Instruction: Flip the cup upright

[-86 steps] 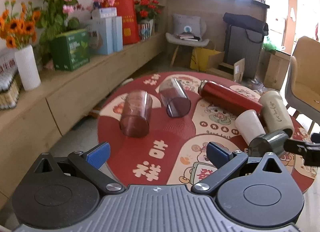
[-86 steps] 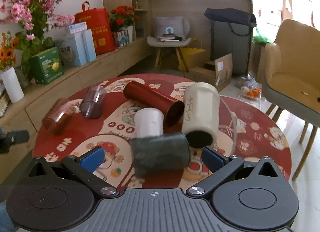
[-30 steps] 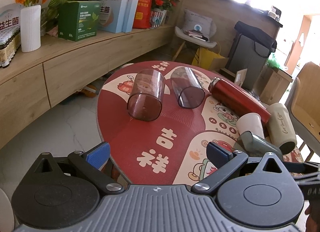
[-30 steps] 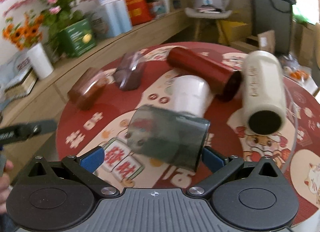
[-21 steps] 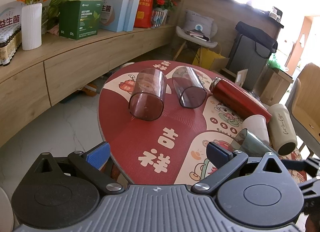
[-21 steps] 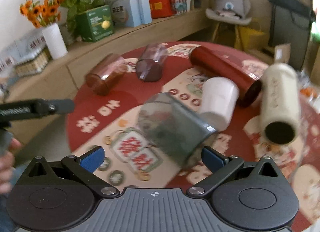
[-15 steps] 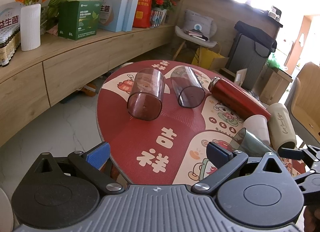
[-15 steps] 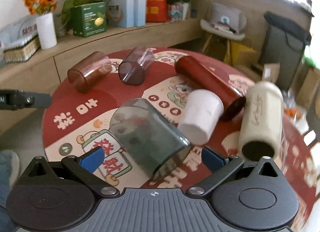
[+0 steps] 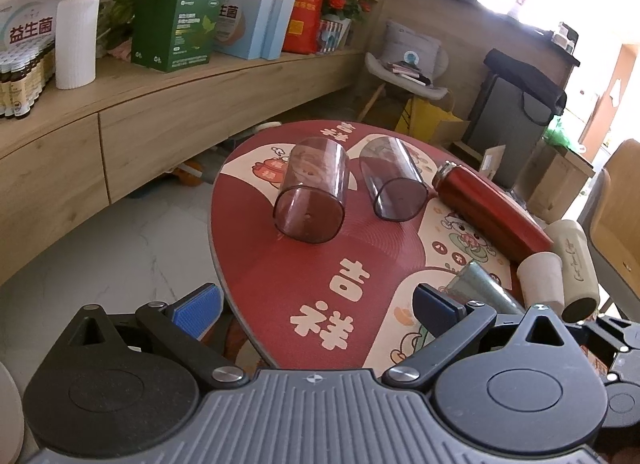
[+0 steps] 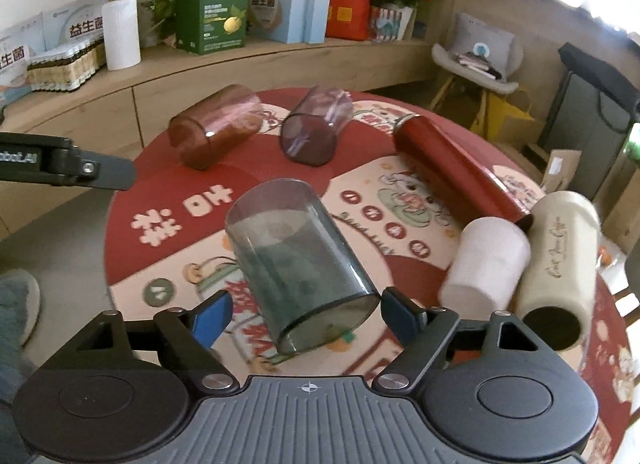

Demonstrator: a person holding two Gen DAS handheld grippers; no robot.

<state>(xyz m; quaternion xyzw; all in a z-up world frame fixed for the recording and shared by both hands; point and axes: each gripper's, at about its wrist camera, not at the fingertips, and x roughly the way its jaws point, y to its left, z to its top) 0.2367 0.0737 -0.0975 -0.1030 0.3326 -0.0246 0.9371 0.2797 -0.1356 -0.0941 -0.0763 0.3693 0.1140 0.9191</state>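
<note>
A grey-green see-through cup (image 10: 298, 264) sits tilted between the fingers of my right gripper (image 10: 305, 314), its base near the fingers and its mouth pointing away and up to the left. The fingers press its sides and it is held above the round red table (image 10: 168, 184). The same cup (image 9: 478, 290) shows at the right of the left wrist view, partly hidden behind my left gripper's right finger. My left gripper (image 9: 316, 304) is open and empty over the table's near edge.
Lying on their sides on the table are a brown see-through cup (image 9: 310, 196), a purple see-through cup (image 9: 394, 184), a red flask (image 9: 490, 210), a white paper cup (image 9: 540, 278) and a cream tumbler (image 9: 576, 272). A wooden shelf (image 9: 120, 104) runs along the left. A chair (image 9: 616, 216) stands at the right.
My right gripper has turned the grey-green cup, swinging its mouth from the right round to the far left and upward. The left gripper has barely moved.
</note>
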